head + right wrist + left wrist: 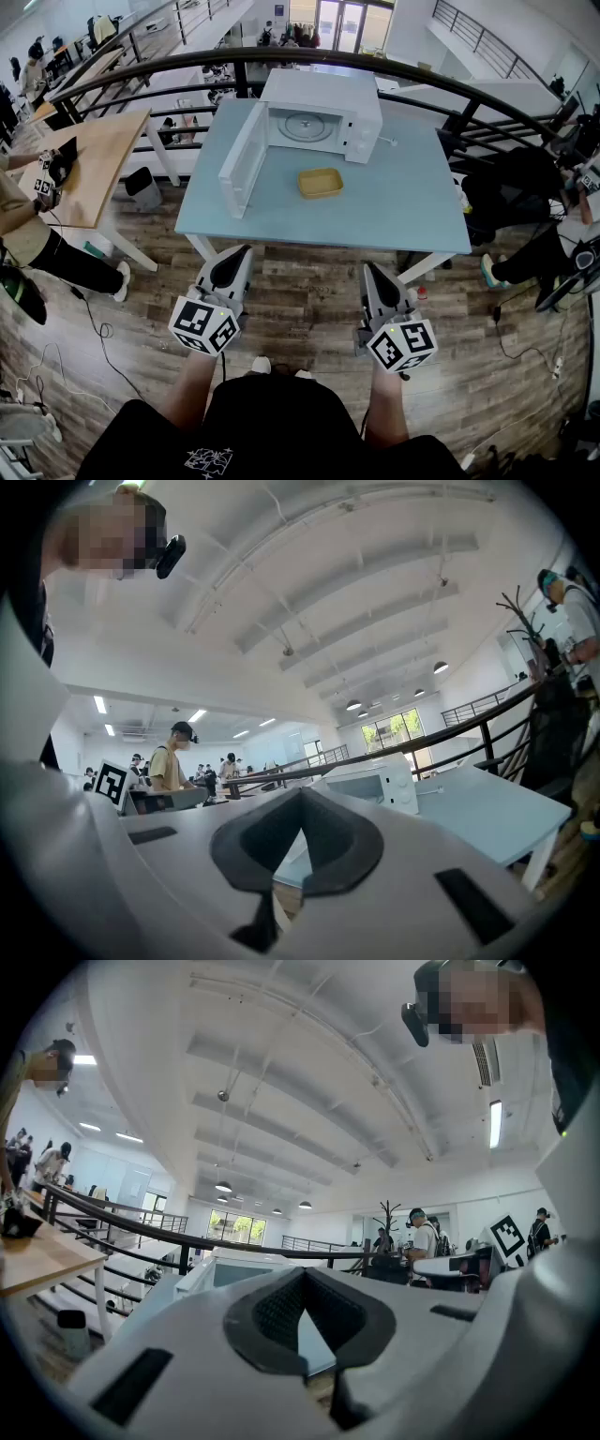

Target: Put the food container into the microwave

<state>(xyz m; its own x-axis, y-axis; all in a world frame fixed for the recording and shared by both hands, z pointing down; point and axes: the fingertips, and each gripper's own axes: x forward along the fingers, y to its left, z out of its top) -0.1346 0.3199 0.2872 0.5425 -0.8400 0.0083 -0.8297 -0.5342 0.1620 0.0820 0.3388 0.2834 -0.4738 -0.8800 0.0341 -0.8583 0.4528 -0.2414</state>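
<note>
**Food container not yet in the microwave**

Across the room, the pale blue bench carries both things that matter. The white microwave stands toward its far edge. Its door is swung wide open to the left, and the chamber with its round plate looks bare. The yellow food container lies flat on the bench just in front of that opening, apart from it and touched by nothing.

The person stands back from the bench's near edge, over the wooden floor. The left tool and the right tool are both held low, well short of the bench. Each has its jaws pressed together with nothing between them.

As I read it, the only part done is the open door. Nearly everything is left: reaching in, spreading one tool's jaws, taking hold of the container, lifting it and setting it inside.
</note>
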